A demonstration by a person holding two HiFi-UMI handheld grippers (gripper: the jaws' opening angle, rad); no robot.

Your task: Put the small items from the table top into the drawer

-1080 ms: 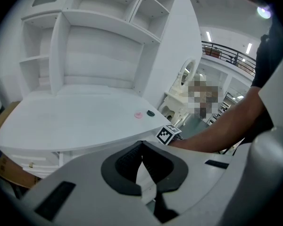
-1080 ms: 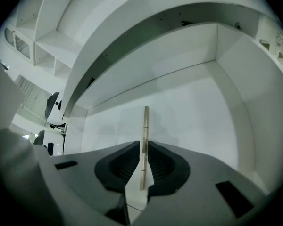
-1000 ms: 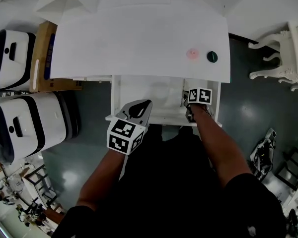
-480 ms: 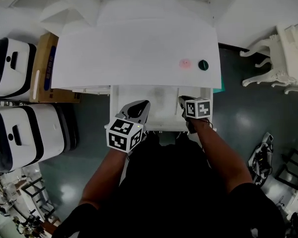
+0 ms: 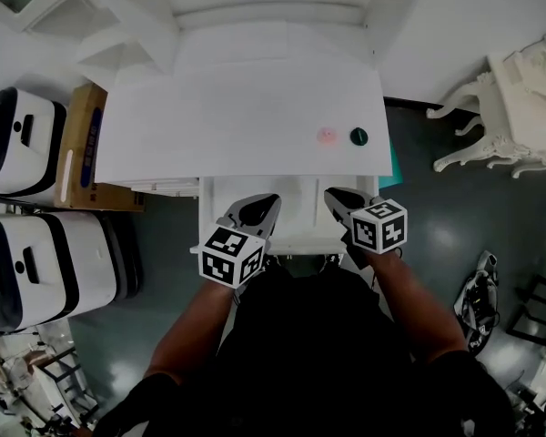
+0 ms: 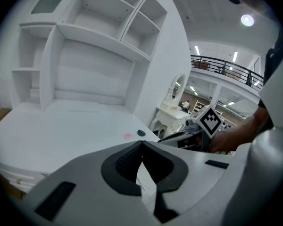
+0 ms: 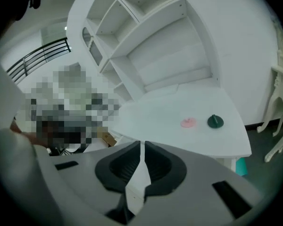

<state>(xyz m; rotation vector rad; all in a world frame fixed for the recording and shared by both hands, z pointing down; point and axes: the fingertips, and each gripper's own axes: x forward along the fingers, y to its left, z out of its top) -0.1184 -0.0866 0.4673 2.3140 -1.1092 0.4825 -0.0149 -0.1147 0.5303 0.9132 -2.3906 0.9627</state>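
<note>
Two small items lie near the right end of the white table top (image 5: 237,107): a pink disc (image 5: 327,136) (image 7: 187,122) (image 6: 128,136) and a dark green knobbed piece (image 5: 358,137) (image 7: 215,121) (image 6: 140,133). Below the table's front edge an open white drawer (image 5: 296,194) sticks out; nothing shows inside it. My left gripper (image 5: 262,206) (image 6: 141,143) hovers over the drawer's left front, shut and empty. Over the drawer's right front my right gripper (image 5: 335,197) (image 7: 141,145) is shut with nothing in it, short of both items.
A white shelf unit (image 6: 94,41) rises at the table's back. Two white-and-black cases (image 5: 36,244) and a cardboard box (image 5: 82,135) stand on the floor to the left. Ornate white furniture (image 5: 510,107) stands at the right, with dark floor between.
My right gripper has drawn back from the drawer's right side toward the person and tilted. The left gripper has hardly moved. The head view has shifted slightly.
</note>
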